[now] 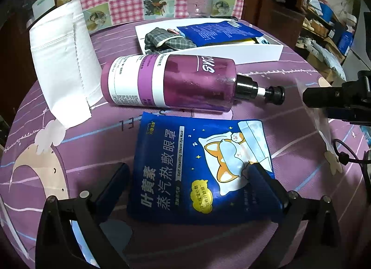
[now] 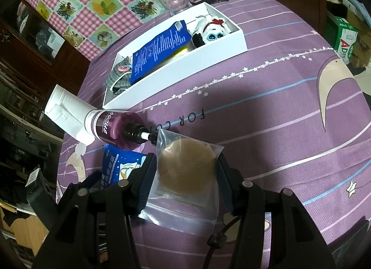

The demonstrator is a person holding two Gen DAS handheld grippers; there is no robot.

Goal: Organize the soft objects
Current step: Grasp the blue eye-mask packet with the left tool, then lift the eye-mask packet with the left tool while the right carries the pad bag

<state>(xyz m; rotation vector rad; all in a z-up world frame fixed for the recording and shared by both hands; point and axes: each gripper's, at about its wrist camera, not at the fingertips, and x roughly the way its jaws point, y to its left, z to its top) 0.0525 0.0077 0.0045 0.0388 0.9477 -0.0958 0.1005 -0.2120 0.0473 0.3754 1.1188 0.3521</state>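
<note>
Spread wide, the left gripper (image 1: 187, 171) straddles the blue eye-mask pouch (image 1: 199, 171), one finger resting on its right side, the other clear of its left edge. That pouch lies flat near the table's (image 1: 69, 153) front edge, long axis running front to back. Half closed, the right gripper (image 2: 185, 176) pinches a clear bag (image 2: 185, 176) holding a round tan pad. Beyond lie a purple pump bottle (image 1: 171, 81), on its side, and the white box (image 2: 176, 65).

The left gripper (image 1: 185, 176) sits wide open, angled down over the table (image 1: 92, 153). The right gripper (image 2: 185, 174) looks clamped, probably lightly, also tilted down above it.
</note>
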